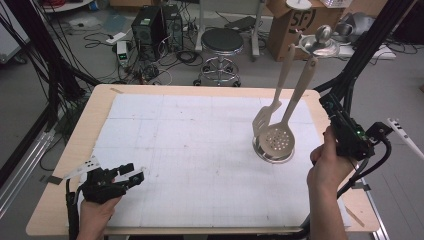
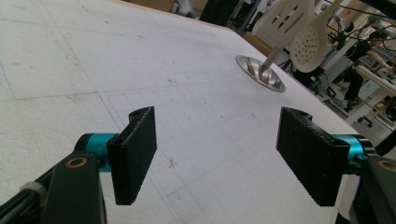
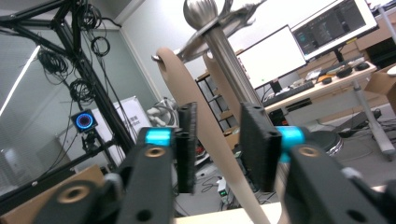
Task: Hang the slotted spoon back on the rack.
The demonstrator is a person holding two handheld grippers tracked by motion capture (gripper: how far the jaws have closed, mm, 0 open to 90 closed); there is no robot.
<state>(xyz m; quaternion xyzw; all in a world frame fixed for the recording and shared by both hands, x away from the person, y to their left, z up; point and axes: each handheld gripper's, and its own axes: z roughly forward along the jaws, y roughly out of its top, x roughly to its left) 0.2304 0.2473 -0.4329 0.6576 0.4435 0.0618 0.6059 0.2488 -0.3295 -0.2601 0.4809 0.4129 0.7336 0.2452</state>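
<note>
In the high view, two hands are each holding one hand-held gripper: the left hand-held gripper [image 1: 134, 176] is resting low on the worktop [image 1: 65, 150], the right hand-held gripper [image 1: 328, 102] is sitting beside a metal stand [image 1: 274, 150] carrying two utensils, a slotted spatula [image 1: 265, 119] and a perforated skimmer [image 1: 277, 139].

In the left gripper view, its jaws are standing spread over the white mat [image 2: 93, 56].

In the right gripper view, its jaws are flanking one beige handle [image 3: 205, 135], a gap showing at either side.

You are looking at one readable mark: a black round logo with the letters "SF" is showing on the brown cardboard box [image 1: 292, 25] standing on the floor beyond the table. The monitors' text is too small to read.
</note>
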